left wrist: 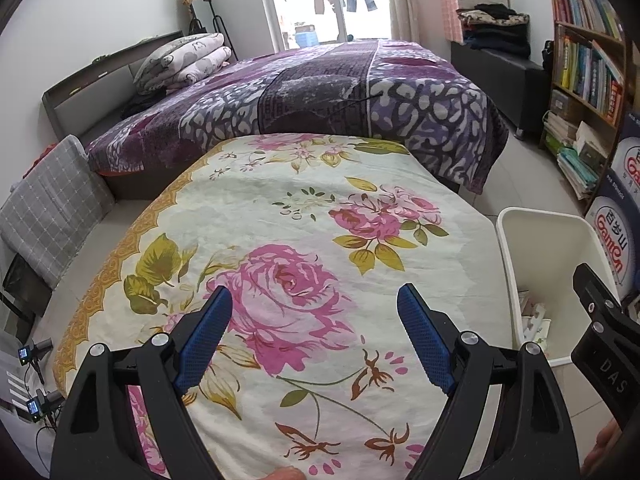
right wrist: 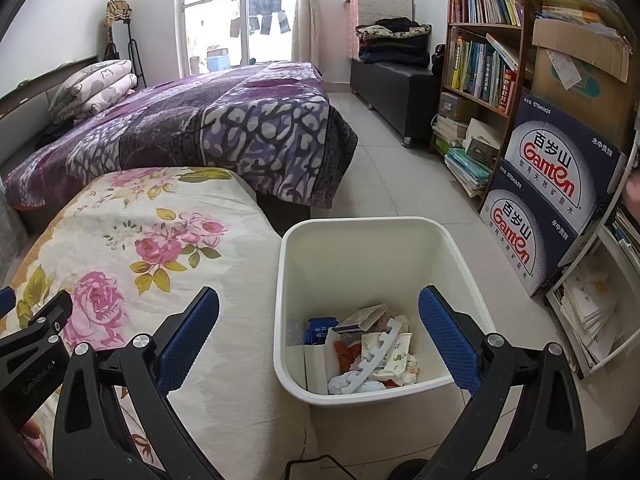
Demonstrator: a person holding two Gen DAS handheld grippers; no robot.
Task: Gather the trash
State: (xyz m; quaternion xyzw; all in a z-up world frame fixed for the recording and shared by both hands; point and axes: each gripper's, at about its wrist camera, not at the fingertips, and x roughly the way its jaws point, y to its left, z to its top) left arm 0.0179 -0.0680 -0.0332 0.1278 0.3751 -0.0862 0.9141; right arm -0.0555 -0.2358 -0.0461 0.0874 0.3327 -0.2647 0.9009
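The left gripper (left wrist: 315,336), black-framed with blue textured pads, hangs spread wide over the cream floral-print cloth (left wrist: 280,240) that covers the surface, with nothing between its fingers. That cloth, patterned with large pink roses and olive leaves and edged by an orange band along its left side, lies bare under the gripper.

The right gripper (right wrist: 319,336), of the same build, is also spread wide and holds nothing; it hovers above the white plastic waste bin (right wrist: 460,256). The bin stands on the pale tiled floor (right wrist: 392,168), just beside the right edge of the cloth-covered surface. Inside it lies the collected trash (right wrist: 368,348): crumpled white paper, a white foam strip with notched edges, a blue packet and small printed cartons, heaped at the bottom.

Beyond the surface's far edge is a bed with a purple patterned blanket (right wrist: 224,120). To the right of the bin, stacked blue-and-white water cartons (right wrist: 548,188) stand against a wooden bookshelf (right wrist: 480,56) full of books.
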